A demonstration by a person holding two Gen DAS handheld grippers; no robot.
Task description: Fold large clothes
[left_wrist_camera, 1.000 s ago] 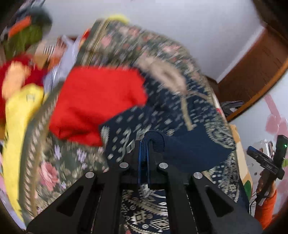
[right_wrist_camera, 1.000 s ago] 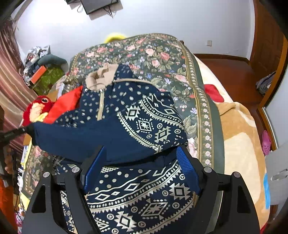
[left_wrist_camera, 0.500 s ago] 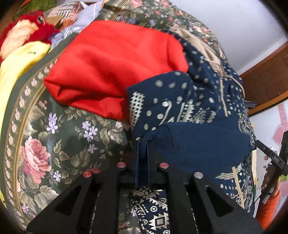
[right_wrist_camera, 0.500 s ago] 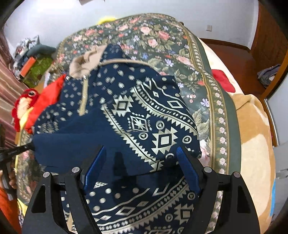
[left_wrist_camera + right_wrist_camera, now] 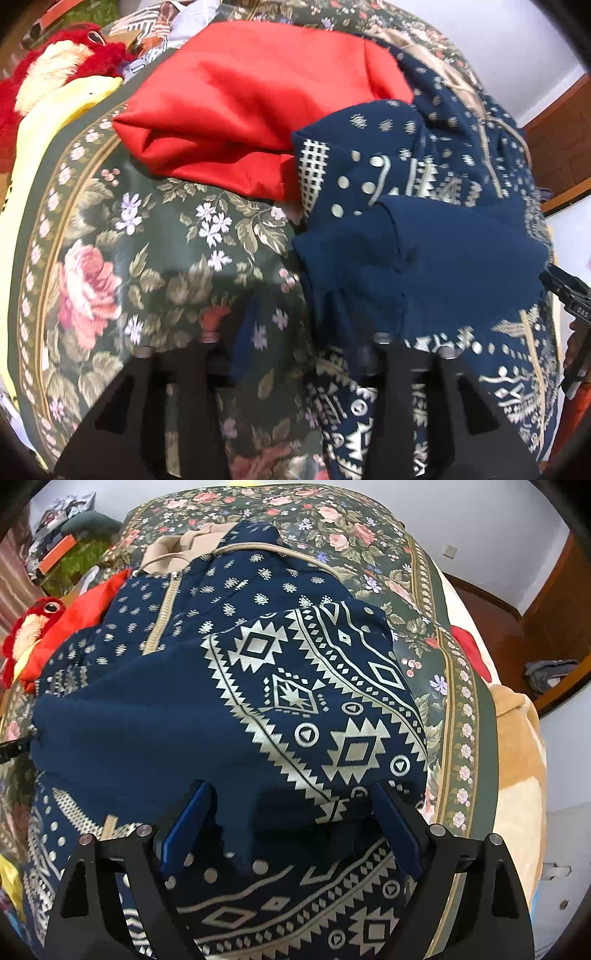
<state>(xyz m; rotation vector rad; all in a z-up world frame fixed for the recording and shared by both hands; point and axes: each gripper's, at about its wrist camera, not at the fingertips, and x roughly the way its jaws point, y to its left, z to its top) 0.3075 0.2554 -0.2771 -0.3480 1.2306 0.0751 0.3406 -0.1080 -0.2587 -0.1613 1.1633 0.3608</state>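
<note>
The navy patterned garment (image 5: 258,686) lies on the bed, on a dark floral bedspread (image 5: 373,550), with its lower part folded up over its body so that the plain navy reverse (image 5: 443,258) faces upward. A red cloth (image 5: 251,110) lies beside the garment and touches its far edge; a red plush toy (image 5: 55,74) sits beyond it. The left hand-held gripper (image 5: 295,354) has just been opening: its jaws stand apart, the garment's edge lies next to the right-side finger, and the pads are blurred. The right hand-held gripper (image 5: 291,823) has also just been opening; its blue pads (image 5: 186,827) stand wide apart on either side of the folded edge, not pressing it.
</note>
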